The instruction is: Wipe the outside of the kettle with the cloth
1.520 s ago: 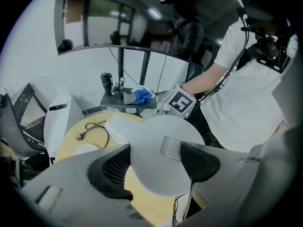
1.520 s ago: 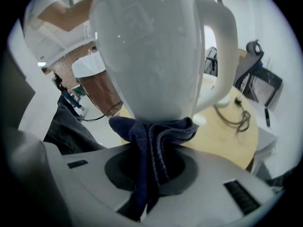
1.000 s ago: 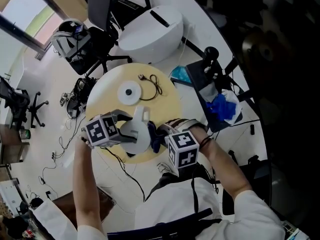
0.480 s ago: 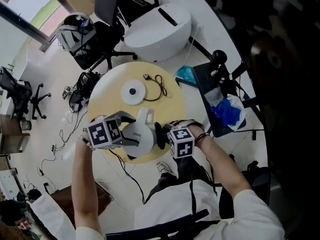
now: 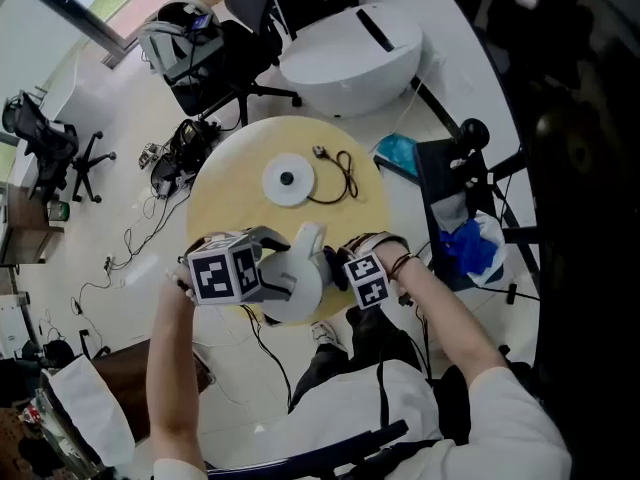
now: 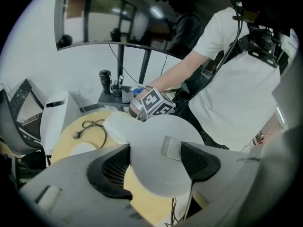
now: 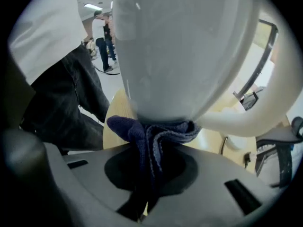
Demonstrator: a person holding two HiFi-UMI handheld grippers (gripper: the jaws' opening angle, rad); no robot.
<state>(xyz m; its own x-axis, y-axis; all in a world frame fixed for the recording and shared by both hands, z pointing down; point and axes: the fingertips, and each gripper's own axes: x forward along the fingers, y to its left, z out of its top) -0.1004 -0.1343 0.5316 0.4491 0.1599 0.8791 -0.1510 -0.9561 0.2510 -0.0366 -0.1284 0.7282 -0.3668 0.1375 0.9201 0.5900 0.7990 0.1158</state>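
A white kettle [image 5: 297,286] is held over the near edge of the round yellow table [image 5: 228,183]. My left gripper [image 5: 272,263] is shut on it; in the left gripper view both black pads [image 6: 112,170] press the kettle's [image 6: 156,141] sides, with the lid on top. My right gripper [image 5: 342,271] is shut on a dark blue cloth [image 5: 333,266]. In the right gripper view the bunched cloth [image 7: 151,136] sits between the jaws of the right gripper [image 7: 150,162] and is pressed against the kettle's lower wall [image 7: 184,51]. The handle [image 7: 246,122] curves off to the right.
The kettle's round white base [image 5: 288,180] lies mid-table with its black cord [image 5: 338,173] beside it. Past the table stand a black office chair [image 5: 215,43] and a large white rounded unit [image 5: 350,58]. A black stand with blue items [image 5: 470,238] is at the right.
The right gripper with the cloth has slid along the kettle's side, away from me. The left gripper still holds the kettle. The head camera has shifted.
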